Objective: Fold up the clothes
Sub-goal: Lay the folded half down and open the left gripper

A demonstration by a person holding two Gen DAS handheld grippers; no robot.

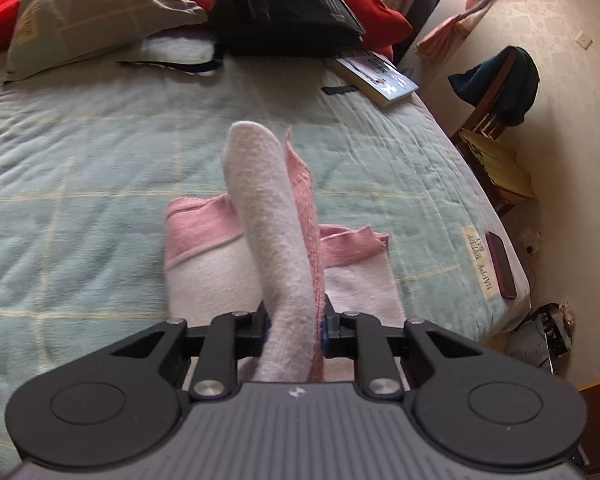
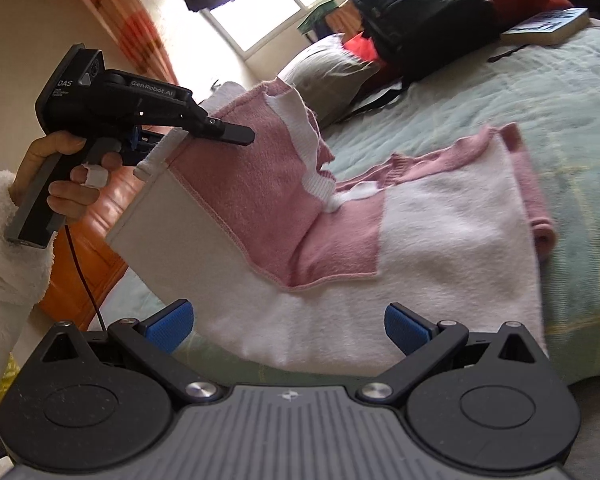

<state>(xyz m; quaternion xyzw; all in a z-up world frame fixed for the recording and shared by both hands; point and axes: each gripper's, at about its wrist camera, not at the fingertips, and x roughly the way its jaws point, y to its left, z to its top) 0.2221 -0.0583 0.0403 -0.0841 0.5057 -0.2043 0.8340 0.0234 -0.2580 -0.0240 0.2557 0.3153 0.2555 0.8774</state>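
left tongs clamped on sweater fold, lifted | right tongs agape, empty

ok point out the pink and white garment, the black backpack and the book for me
pink and white garment (image 2: pixel 440 240), right wrist view, on the white body lying on the bed
black backpack (image 1: pixel 284 4), left wrist view, on its front panel
book (image 1: pixel 380 76), left wrist view, on its cover near the bed's edge
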